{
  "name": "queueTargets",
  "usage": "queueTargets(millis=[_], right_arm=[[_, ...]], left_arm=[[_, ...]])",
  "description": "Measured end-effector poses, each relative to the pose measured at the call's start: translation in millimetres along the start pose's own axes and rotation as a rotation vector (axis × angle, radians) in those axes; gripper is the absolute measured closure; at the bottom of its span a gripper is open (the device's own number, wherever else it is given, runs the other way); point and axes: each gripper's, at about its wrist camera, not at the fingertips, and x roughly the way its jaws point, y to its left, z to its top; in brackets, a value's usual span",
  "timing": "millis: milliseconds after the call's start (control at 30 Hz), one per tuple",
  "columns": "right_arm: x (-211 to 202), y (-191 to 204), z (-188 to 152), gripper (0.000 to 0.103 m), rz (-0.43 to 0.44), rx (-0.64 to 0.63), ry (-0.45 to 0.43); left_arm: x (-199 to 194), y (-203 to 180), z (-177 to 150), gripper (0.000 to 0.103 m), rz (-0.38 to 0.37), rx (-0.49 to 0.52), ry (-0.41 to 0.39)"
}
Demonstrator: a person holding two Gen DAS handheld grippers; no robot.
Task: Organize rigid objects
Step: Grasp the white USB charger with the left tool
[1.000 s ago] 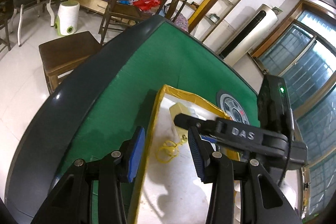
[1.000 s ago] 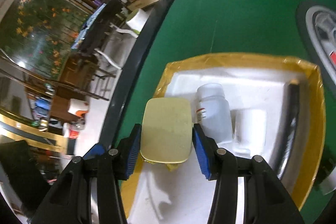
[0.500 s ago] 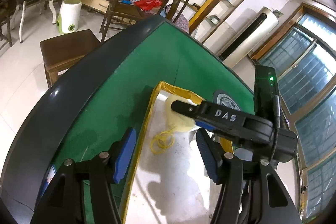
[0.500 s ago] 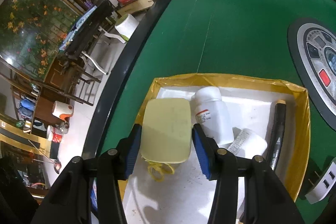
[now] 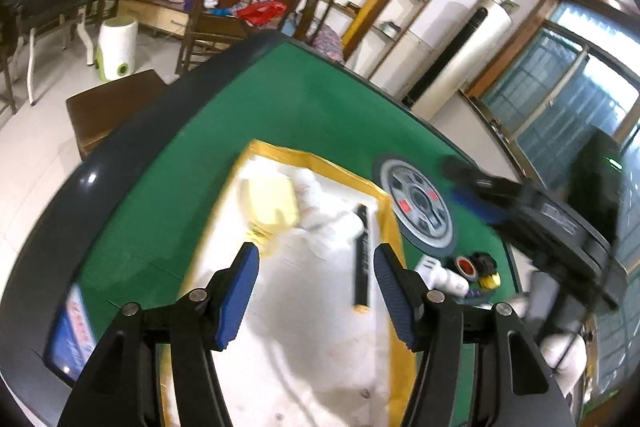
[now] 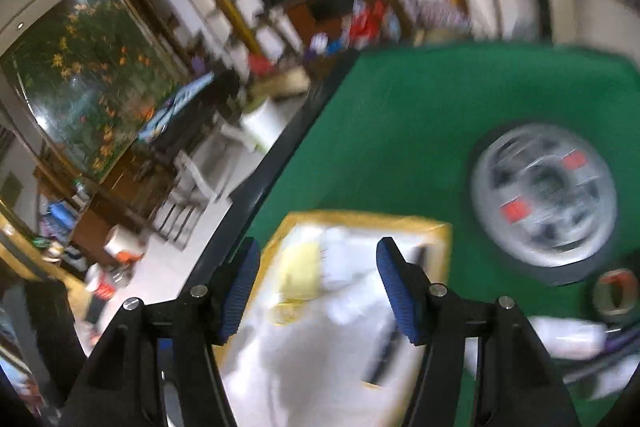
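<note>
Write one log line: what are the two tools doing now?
left tool: open, empty | right tool: just opened, empty | yellow box: in tray

Box [image 5: 272,203] in tray [image 5: 312,163] — on table [image 5: 180,187].

Counter [image 5: 192,163]: green felt, dark grey rim. Tray [image 5: 312,161] on it: white, yellow-edged. Inside the tray: pale yellow box [image 5: 272,203], black stick [image 5: 362,259]. Beside the tray: silver-grey dial [image 5: 418,205], red buttons.

No readable text for you: lettering on the black right gripper [image 5: 560,223] body is motion-blurred, and the red print on the blue-white card [image 5: 76,327] left of your tool is illegible.
</note>
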Motion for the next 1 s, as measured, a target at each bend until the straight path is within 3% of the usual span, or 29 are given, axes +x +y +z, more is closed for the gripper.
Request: queueTargets(millis=[167, 467, 600, 667, 767, 1000], right_arm=[[-78.9, -43.1, -28.4, 0.021, -0.208, -0.066, -0.203], [-132.5, -195.4, -70.7, 0.021, -0.425, 0.185, -0.287], [-141.1, -237.4, -84.5, 0.021, -0.516, 0.221, -0.333], [-140.8, -253.0, -90.3, 0.021, -0.541, 0.237, -0.339], [-142.3, -267.0, -92.0, 0.021, -0.479, 0.294, -0.332], [-139.7, -253.5, -91.3, 0.021, -0.421, 0.250, -0.327]], left_arm=[[13.8, -46.3, -18.6, 0.037, -0.032, 0.076, 0.050], [60.7, -146.0, -75.8, 0.037, -0.041, 0.319, 0.207], [80.2, -168.5, -83.9, 0.037, -0.005, 0.364, 0.230], [94.6, -171.5, -78.4, 0.037, 0.045, 0.362, 0.227], [114.6, -172.4, -72.2, 0.037, 0.100, 0.354, 0.229], [163.0, -174.9, -64.4, 0.037, 0.185, 0.353, 0.269]])
